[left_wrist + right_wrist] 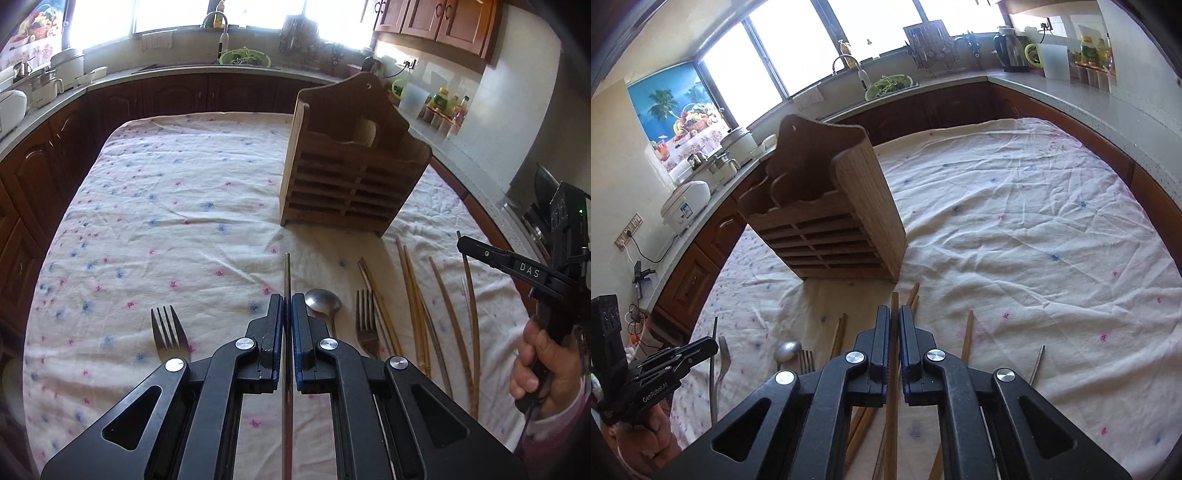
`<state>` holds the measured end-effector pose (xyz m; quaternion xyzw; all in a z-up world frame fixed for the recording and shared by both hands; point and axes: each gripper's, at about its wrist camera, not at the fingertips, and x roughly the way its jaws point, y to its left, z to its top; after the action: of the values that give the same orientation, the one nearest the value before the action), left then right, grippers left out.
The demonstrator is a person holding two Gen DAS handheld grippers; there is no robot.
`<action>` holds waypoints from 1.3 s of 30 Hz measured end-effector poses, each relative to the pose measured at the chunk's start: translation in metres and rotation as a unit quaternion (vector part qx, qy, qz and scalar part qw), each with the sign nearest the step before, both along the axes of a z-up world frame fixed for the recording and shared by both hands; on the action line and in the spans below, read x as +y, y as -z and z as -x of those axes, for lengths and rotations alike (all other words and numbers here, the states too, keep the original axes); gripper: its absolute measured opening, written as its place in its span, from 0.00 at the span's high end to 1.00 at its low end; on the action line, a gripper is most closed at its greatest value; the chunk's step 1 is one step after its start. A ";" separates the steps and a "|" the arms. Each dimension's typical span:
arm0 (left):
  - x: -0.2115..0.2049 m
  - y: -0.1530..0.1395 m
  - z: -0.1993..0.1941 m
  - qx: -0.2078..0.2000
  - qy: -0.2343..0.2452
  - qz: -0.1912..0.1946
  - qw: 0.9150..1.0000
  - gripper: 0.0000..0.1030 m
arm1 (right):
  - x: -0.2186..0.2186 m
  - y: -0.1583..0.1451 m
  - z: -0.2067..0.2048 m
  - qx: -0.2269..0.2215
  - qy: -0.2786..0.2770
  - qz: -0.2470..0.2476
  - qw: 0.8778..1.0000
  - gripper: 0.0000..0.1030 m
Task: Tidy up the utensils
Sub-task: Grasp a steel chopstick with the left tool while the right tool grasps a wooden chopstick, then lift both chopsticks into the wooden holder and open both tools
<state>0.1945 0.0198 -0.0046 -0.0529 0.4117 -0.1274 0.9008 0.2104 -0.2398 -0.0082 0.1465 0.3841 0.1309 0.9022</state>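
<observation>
My left gripper (287,306) is shut on a thin metal chopstick (287,273) that sticks out ahead of the fingertips. My right gripper (894,317) is shut on a wooden chopstick (894,301); it also shows in the left wrist view (476,247). A wooden slatted utensil holder (351,173) stands upright on the flowered cloth ahead of both, also in the right wrist view (834,218). On the cloth lie two forks (168,332) (365,325), a spoon (323,301) and several wooden chopsticks (417,306).
The table is covered by a white flowered cloth (166,206). Kitchen counters with cookers (687,206), a sink (243,59) and bottles (447,103) ring the table. A metal chopstick (1036,363) lies at the right.
</observation>
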 end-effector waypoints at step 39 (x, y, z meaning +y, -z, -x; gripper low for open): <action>0.032 -0.145 0.014 -0.204 -0.017 0.101 0.973 0.96 | -0.013 -0.166 0.020 -0.209 0.016 -0.044 0.977 0.96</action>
<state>0.1805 0.0514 0.1405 -0.1237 0.2028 -0.1615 0.9579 0.1902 -0.2526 0.1576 0.1614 0.1781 0.1612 0.9572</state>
